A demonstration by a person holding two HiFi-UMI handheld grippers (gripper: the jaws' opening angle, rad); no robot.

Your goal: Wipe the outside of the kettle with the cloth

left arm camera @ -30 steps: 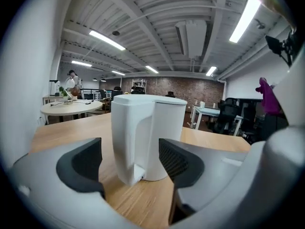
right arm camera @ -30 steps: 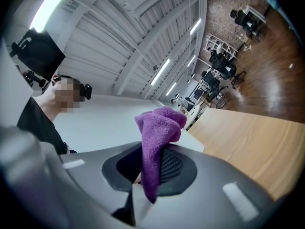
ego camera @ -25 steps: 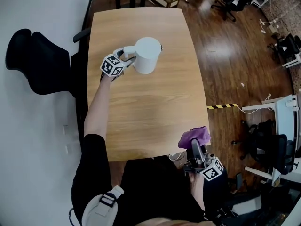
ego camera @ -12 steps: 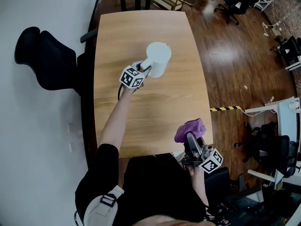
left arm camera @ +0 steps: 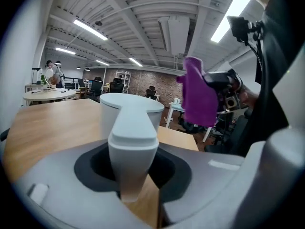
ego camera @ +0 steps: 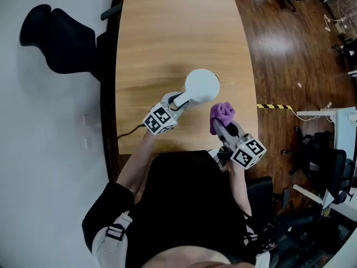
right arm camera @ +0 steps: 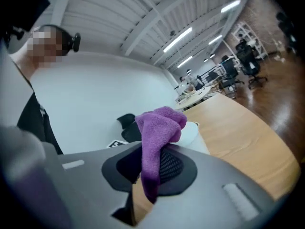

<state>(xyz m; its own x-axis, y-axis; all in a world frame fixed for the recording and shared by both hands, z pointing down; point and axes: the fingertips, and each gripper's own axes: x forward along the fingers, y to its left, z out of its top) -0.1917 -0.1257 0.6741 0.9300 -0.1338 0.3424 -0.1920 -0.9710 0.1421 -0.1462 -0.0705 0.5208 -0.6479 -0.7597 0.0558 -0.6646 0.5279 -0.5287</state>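
While left gripper [ego camera: 174,103] holds kettle [ego camera: 202,86], cloth [ego camera: 221,115] near

Head cam overhead, jaws cams close-up (all share kettle [ego camera: 201,86])

Place: an open-plan office, probably a shared workspace.
Furniture: a long pale wooden table with rounded corners [ego camera: 167,43], a black padded office chair [ego camera: 56,38] beside it, more black swivel chairs [right arm camera: 249,57] further off.
Floor: dark polished wood boards [ego camera: 279,54] with a yellow-and-black striped tape strip [ego camera: 273,106].
Ceiling: white exposed beams with long strip lights [left arm camera: 90,30].
Background: a brick back wall [left arm camera: 162,86], white open shelving [left arm camera: 123,78], and a round pale meeting table [left arm camera: 47,95] with people at it.
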